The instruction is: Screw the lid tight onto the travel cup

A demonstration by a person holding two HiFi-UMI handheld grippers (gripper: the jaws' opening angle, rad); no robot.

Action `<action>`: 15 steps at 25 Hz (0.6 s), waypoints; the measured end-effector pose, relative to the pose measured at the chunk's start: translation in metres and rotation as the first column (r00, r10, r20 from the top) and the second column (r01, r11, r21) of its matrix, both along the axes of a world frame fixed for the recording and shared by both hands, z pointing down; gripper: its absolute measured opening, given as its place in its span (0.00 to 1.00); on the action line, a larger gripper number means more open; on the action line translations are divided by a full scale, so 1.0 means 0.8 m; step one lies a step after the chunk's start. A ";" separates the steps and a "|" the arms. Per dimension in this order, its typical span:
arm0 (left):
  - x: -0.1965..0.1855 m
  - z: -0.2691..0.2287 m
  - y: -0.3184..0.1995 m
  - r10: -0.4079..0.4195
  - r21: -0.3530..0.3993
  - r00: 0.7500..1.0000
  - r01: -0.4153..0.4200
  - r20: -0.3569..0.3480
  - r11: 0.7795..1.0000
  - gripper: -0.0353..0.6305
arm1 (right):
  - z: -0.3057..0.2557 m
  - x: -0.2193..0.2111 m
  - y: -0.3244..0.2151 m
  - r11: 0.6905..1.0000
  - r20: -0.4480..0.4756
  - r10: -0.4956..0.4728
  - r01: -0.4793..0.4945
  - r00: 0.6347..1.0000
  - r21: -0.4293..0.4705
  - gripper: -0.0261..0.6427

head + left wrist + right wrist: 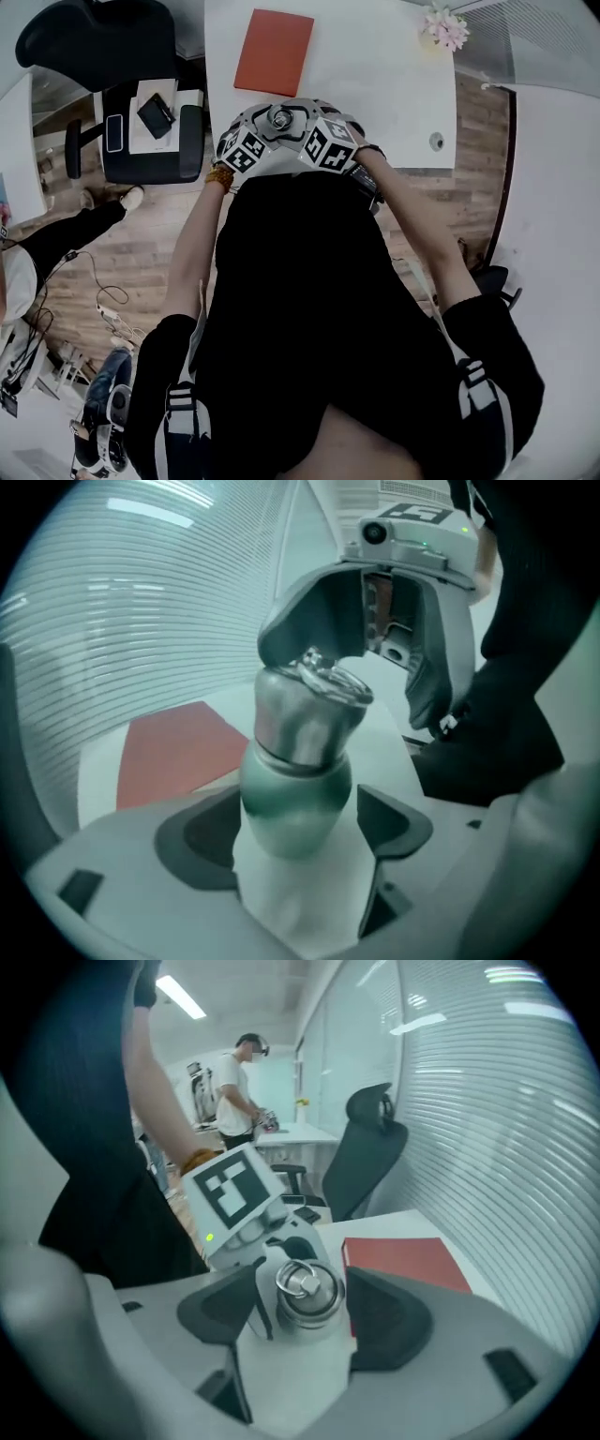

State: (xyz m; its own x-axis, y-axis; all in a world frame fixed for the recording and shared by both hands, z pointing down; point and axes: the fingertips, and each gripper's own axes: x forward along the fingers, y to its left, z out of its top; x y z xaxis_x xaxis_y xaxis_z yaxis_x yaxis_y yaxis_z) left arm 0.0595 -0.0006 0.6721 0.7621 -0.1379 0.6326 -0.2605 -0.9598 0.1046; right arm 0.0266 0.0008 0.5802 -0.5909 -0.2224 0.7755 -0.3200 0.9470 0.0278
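The metal travel cup (298, 785) is held off the white table (375, 75), tilted, and its lower body sits between the pads of my left gripper (305, 825), which is shut on it. Its steel lid (309, 710) with a ring on top sits on the cup's neck. My right gripper (305, 1314) reaches in from the opposite side and stands open around the lid (307, 1290), with a small gap at each pad. In the head view both grippers meet at the cup (279, 118) over the table's near edge, left gripper (261, 131) and right gripper (302, 126).
A red book (274, 52) lies on the table behind the cup. Pink flowers (446, 26) stand at the far right corner. A black office chair (141, 141) with devices on its seat is to the left. A person (234, 1091) works at a distant desk.
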 end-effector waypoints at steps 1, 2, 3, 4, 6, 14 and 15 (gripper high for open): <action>0.001 0.000 0.000 -0.059 0.008 0.998 0.060 -0.012 0.998 0.62 | -0.002 -0.002 -0.001 0.998 0.018 0.068 -0.068 0.998 0.001 0.50; 0.002 0.001 -0.002 -0.118 0.012 0.993 0.118 -0.021 0.993 0.62 | -0.002 -0.003 -0.003 0.992 0.030 0.128 -0.128 0.991 0.001 0.50; 0.003 0.002 -0.004 -0.169 0.016 0.985 0.169 -0.024 0.985 0.62 | -0.001 -0.004 -0.005 0.984 0.033 0.176 -0.176 0.984 0.004 0.50; 0.004 0.002 -0.007 -0.206 0.021 0.978 0.206 -0.022 0.978 0.62 | 0.001 -0.004 -0.008 0.978 0.024 0.207 -0.208 0.978 0.014 0.49; 0.005 0.004 -0.011 -0.232 0.034 0.973 0.232 -0.006 0.972 0.62 | 0.007 -0.001 -0.015 0.972 -0.009 0.231 -0.230 0.973 0.046 0.45; 0.007 0.008 -0.008 0.051 0.036 0.998 -0.053 0.041 0.998 0.61 | 0.014 -0.001 -0.011 0.996 -0.092 -0.086 0.087 0.992 0.006 0.40; 0.008 0.009 -0.006 0.125 0.030 0.990 -0.127 0.057 0.991 0.61 | 0.014 0.000 -0.009 0.988 -0.110 -0.156 0.156 0.982 -0.003 0.40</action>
